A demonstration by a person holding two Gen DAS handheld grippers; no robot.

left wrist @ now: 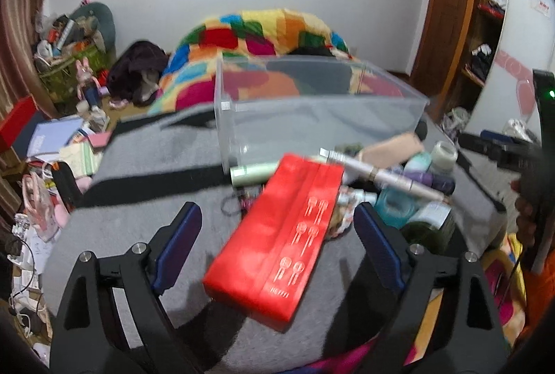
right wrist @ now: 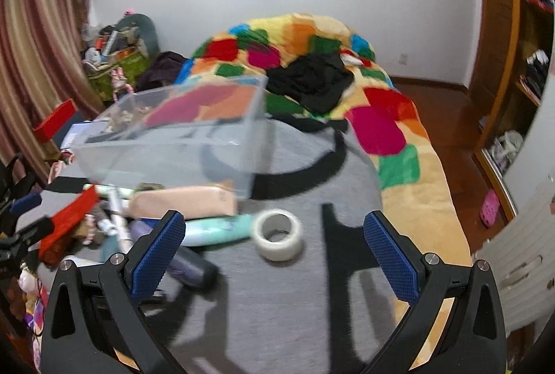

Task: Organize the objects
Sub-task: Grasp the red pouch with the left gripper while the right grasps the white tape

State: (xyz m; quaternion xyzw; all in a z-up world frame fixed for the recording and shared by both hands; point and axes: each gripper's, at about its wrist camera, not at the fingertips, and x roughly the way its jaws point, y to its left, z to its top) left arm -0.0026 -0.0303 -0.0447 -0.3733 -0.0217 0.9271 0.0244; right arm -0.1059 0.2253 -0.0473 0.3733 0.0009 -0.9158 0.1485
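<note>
A bed spread with a grey blanket (left wrist: 166, 145) carries everything, with a patchwork quilt (right wrist: 378, 128) bunched behind it. On the blanket stands a clear plastic bin (left wrist: 312, 117), apparently empty, the likely home for the loose things heaped just in front of it. Largest of that heap is a red box (left wrist: 277, 242), lying slantwise between the spread fingers of the left hand-held gripper (left wrist: 277, 235); the jaws stand wide and neither pad touches the box, so it is released, not grasping. The step in hand looks like picking this box up. To do it well, I would square the jaws to the box's long sides before closing, since it lies askew, and catch it near its middle so it does not swing. Beside it lie a peach pouch (right wrist: 187, 199), a mint tube (right wrist: 215, 228), a dark bottle (right wrist: 194, 270) and a slim silver pen (left wrist: 385, 178) resting across the pile, which a careless lift could knock aside. The right hand-held gripper (right wrist: 277, 249) is likewise released, hovering over a roll of clear tape (right wrist: 277, 235) lying flat between its pads.
</note>
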